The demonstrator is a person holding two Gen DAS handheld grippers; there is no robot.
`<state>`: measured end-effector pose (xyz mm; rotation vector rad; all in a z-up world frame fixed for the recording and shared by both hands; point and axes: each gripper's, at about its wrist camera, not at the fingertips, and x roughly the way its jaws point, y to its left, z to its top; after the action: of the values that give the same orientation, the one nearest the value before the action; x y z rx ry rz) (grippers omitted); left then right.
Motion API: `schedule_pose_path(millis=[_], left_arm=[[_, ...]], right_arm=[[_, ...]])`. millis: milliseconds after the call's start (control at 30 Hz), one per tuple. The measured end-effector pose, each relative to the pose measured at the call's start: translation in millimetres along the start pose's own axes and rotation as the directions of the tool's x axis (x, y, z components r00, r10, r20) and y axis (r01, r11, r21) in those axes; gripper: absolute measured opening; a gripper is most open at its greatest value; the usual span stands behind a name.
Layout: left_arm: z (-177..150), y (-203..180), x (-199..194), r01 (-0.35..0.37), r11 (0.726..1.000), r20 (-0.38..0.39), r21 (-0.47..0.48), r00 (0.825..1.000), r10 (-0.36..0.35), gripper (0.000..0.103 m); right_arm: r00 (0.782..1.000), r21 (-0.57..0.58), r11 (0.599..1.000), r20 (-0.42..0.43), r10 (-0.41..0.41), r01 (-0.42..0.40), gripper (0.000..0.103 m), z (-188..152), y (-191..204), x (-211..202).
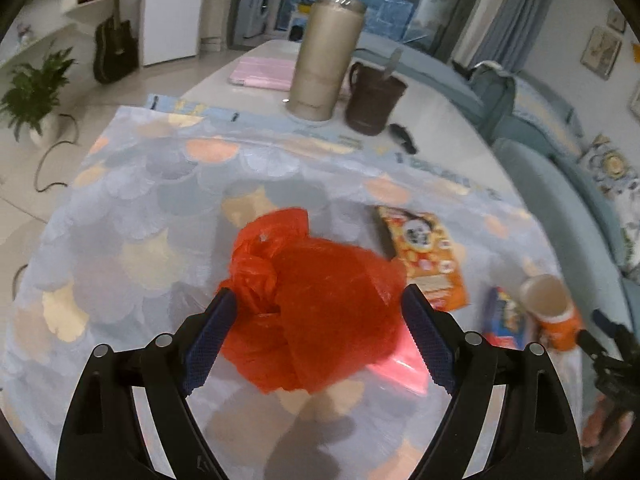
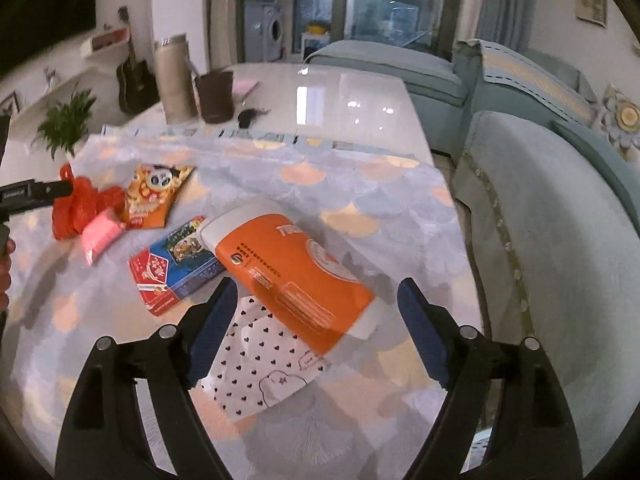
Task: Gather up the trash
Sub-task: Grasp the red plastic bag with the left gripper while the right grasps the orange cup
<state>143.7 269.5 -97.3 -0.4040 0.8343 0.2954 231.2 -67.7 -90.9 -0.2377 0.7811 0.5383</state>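
Observation:
A crumpled red plastic bag [image 1: 316, 312] lies on the patterned tablecloth [image 1: 140, 216]. My left gripper [image 1: 318, 340] is open, its fingers on either side of the bag, not squeezing it. The bag also shows in the right wrist view [image 2: 80, 208], with a pink wrapper [image 2: 100, 234] beside it. My right gripper [image 2: 312, 332] is open above a tipped orange and white paper cup [image 2: 296, 276] that rests on a white heart-print wrapper [image 2: 260, 364]. An orange panda snack packet [image 2: 154, 194] and a red and blue packet [image 2: 176, 266] lie between them.
A tall beige flask [image 1: 324, 56] and a brown mug [image 1: 374, 102] stand at the table's far side, with a pink pad [image 1: 262, 72] and a black object [image 1: 404, 136]. A blue-grey sofa [image 2: 540, 240] runs along the table's right edge. A potted plant [image 1: 36, 96] is on the floor.

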Motion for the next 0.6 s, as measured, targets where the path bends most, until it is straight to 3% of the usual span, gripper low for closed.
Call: schedule_pose_path(millis=[267, 433, 533, 600], left_arm=[[0, 0, 16, -0.077, 0.996, -0.037, 0.043, 0.996, 0.078, 0.083], [-2, 1, 24, -0.074, 0.995, -0.056, 0.062, 0.995, 0.077, 0.081], [-6, -1, 24, -0.075, 0.993, -0.049, 0.088, 0.996, 0.080, 0.076], [-8, 0, 21, -0.083, 0.992, -0.020, 0.095, 0.996, 0.085, 0.065]], right_arm=[[0.997, -0.063, 0.998, -0.067, 0.025, -0.030, 0.078, 10, 15, 26], [0.995, -0.085, 0.996, -0.094, 0.009, -0.017, 0.078, 19, 24, 38], [0.993, -0.107, 0.993, -0.107, -0.055, 0.043, 0.075, 21, 28, 48], [0.992, -0.101, 0.993, -0.104, -0.074, 0.063, 0.068, 22, 25, 51]])
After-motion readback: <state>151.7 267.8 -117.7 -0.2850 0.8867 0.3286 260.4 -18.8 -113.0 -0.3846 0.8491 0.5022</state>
